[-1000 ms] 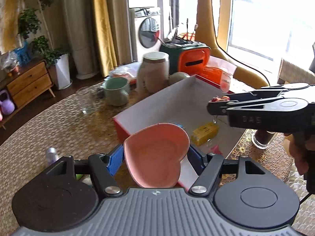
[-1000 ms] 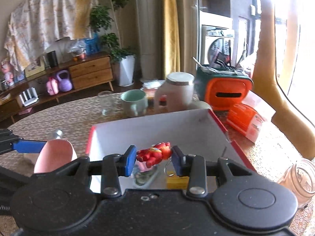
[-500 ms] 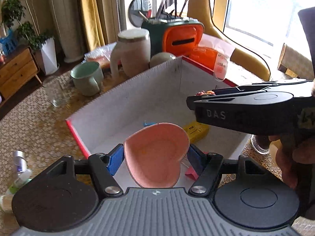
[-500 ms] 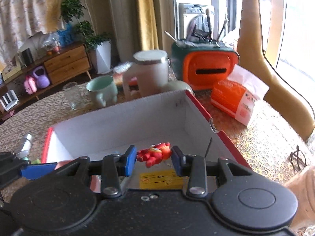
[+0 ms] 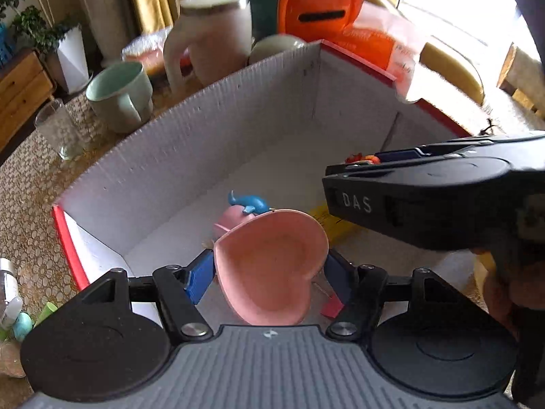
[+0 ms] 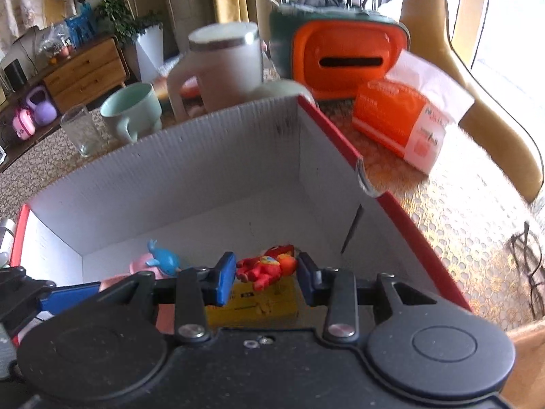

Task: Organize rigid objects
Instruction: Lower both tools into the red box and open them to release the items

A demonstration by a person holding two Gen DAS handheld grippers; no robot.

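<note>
We hold two things over the open white box (image 5: 190,156): one pink heart-shaped dish (image 5: 272,266) pinched between the blue pads of our left gripper (image 5: 269,276), and one small red figure (image 6: 267,267) clamped in our right gripper (image 6: 265,272). Inside the box we count one blue whale toy (image 5: 250,202) on a pink piece and one yellow pack (image 6: 259,301), with one green mug (image 5: 119,93), one glass (image 5: 59,129) and one white jug (image 5: 211,34) behind it. Since a second ago both grippers have come down closer over the box, the box floor filling more of each view.
</note>
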